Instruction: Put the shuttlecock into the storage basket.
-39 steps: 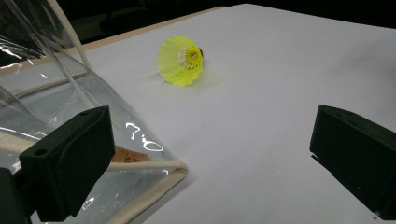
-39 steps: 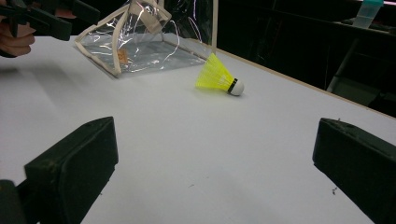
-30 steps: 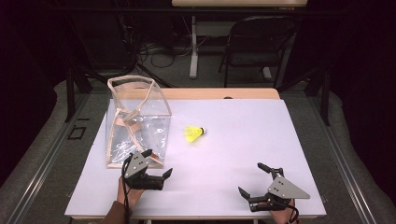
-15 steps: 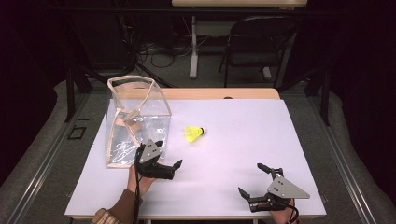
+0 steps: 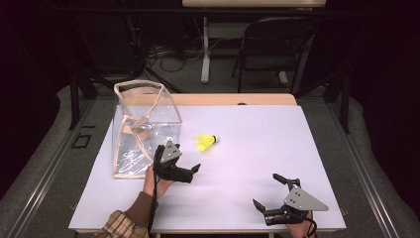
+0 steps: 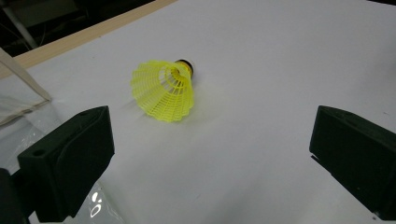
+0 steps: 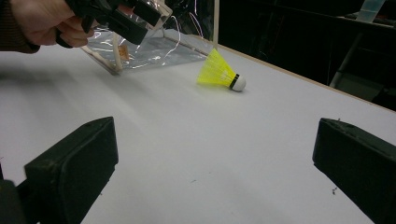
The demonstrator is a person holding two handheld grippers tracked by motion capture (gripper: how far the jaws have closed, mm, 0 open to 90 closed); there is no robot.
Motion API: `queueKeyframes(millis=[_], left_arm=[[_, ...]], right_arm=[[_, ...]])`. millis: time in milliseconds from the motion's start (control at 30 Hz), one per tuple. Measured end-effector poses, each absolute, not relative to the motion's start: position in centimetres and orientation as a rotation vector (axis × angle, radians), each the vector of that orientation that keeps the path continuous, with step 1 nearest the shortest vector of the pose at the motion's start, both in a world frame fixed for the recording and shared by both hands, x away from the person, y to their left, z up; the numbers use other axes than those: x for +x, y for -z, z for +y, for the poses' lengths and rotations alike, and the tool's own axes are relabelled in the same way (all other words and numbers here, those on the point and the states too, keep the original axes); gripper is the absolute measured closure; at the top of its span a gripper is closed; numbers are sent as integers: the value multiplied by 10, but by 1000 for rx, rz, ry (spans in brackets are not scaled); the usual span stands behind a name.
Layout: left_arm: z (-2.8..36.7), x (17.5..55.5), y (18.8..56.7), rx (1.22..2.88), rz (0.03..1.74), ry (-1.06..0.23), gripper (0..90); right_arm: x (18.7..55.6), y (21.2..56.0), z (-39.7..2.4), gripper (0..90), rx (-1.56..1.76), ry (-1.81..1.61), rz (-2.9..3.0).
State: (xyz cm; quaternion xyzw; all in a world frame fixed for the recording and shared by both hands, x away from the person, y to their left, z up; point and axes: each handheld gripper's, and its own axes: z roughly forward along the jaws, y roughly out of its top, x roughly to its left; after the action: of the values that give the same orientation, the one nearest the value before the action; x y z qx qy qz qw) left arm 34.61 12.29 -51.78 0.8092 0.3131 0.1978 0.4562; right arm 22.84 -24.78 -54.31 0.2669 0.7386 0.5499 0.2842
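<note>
A yellow plastic shuttlecock (image 5: pixel 206 142) lies on its side on the white table sheet (image 5: pixel 277 144), just right of a clear bag with beige trim (image 5: pixel 143 124). My left gripper (image 5: pixel 185 159) is open, a short way in front of the shuttlecock and pointing at it. In the left gripper view the shuttlecock (image 6: pixel 163 91) lies ahead of the spread jaws with its skirt facing me, and my left gripper (image 6: pixel 210 154) holds nothing. My right gripper (image 5: pixel 265 189) rests open near the front right edge. The right gripper view shows the shuttlecock (image 7: pixel 219 72) far off, its white cork to the right.
The clear bag (image 7: pixel 140 42) stands open-topped at the table's left, close to the hand holding the left gripper (image 7: pixel 121 14). A wooden table edge (image 5: pixel 233 99) runs along the back. Beyond it are a chair (image 5: pixel 270 49) and floor cables.
My left gripper has moved forward and to the right along the bag's front, closing in on the shuttlecock. The right gripper and the shuttlecock have stayed in place.
</note>
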Motion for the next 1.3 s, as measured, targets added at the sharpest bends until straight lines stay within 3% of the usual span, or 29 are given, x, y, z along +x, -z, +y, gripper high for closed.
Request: queueKeyframes(millis=[633,1300], left_arm=[[102,374,524,2041,787,-481,42],[83,397,535,2099,826,-482,306]], right_arm=[[228,543,-249,0,713,-1465,1979],[228,544,-249,0,716,-1463,1984]])
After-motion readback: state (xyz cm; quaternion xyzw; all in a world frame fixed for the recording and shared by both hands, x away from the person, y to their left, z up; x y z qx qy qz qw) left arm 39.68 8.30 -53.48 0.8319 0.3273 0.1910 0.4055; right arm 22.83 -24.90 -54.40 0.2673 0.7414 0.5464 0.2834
